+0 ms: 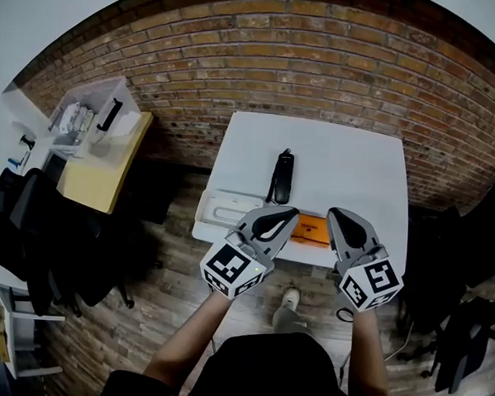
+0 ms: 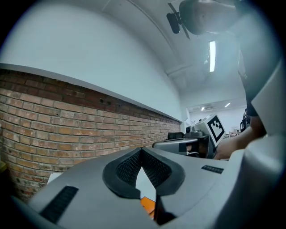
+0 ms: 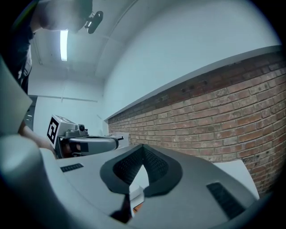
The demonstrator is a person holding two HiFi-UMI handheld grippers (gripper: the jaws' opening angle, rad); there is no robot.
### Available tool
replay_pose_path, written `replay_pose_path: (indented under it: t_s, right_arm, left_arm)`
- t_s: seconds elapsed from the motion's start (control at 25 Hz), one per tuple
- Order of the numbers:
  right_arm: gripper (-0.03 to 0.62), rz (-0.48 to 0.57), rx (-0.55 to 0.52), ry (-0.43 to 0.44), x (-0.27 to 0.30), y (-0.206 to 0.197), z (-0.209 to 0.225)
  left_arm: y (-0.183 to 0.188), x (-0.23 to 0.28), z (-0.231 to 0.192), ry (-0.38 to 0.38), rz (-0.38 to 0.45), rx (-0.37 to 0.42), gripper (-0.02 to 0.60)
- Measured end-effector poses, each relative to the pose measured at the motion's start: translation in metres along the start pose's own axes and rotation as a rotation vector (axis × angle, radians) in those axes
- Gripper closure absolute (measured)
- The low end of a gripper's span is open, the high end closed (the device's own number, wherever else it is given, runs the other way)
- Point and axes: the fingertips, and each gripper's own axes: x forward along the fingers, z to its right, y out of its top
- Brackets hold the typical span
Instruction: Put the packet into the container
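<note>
An orange packet lies flat near the front edge of the white table. A shallow white container sits at the table's front left corner. My left gripper hovers over the front edge, just left of the packet, jaws shut and empty. My right gripper is just right of the packet, also shut and empty. In the left gripper view a sliver of the orange packet shows below the shut left gripper. The right gripper view shows the shut right gripper pointing level at the brick wall.
A black handset-like object lies mid-table behind the packet. A brick wall stands behind the table. To the left are a wooden side table with a clear bin and a dark chair. Another dark chair stands right.
</note>
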Motion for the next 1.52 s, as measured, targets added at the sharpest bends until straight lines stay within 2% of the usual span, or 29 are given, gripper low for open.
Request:
replay_pose_path:
  t_s: [0.16, 0.4, 0.6, 0.76, 0.88, 1.0, 1.08, 1.2, 1.36, 1.52]
  right_arm:
    - [0.589, 0.003, -0.006, 0.019, 0.023, 0.007, 0.029]
    - [0.589, -0.017, -0.022, 0.027, 0.041, 0.004, 0.059]
    - [0.589, -0.037, -0.008, 0.034, 0.046, -0.009, 0.061]
    - [0.589, -0.059, -0.004, 0.042, 0.049, -0.016, 0.058]
    - [0.589, -0.093, 0.001, 0.04, 0.049, -0.023, 0.056]
    - [0.589, -0.113, -0.01, 0.047, 0.048, -0.028, 0.054]
    - [0.589, -0.147, -0.022, 0.056, 0.046, -0.035, 0.054]
    - [0.589, -0.251, -0.071, 0.075, 0.041, -0.058, 0.056]
    - [0.588, -0.431, -0.179, 0.117, 0.039, -0.1, 0.056]
    - [0.586, -0.584, -0.256, 0.174, 0.035, -0.134, 0.052]
  left_arm:
    - [0.008, 0.024, -0.019, -0.014, 0.032, -0.006, 0.575]
    - [0.006, 0.048, -0.041, 0.024, 0.023, -0.025, 0.575]
    - [-0.009, 0.044, -0.051, 0.06, -0.017, -0.023, 0.575]
    - [-0.015, 0.041, -0.055, 0.059, -0.022, -0.014, 0.575]
    - [-0.018, 0.038, -0.052, 0.012, -0.009, -0.015, 0.575]
    - [-0.014, 0.036, -0.048, -0.081, 0.058, -0.028, 0.575]
    - [-0.017, 0.038, -0.046, -0.131, 0.067, -0.022, 0.575]
    - [-0.042, 0.043, -0.036, -0.217, -0.02, 0.022, 0.575]
    - [-0.099, 0.046, -0.012, -0.399, -0.266, 0.161, 0.575]
    - [-0.146, 0.041, -0.007, -0.492, -0.457, 0.253, 0.574]
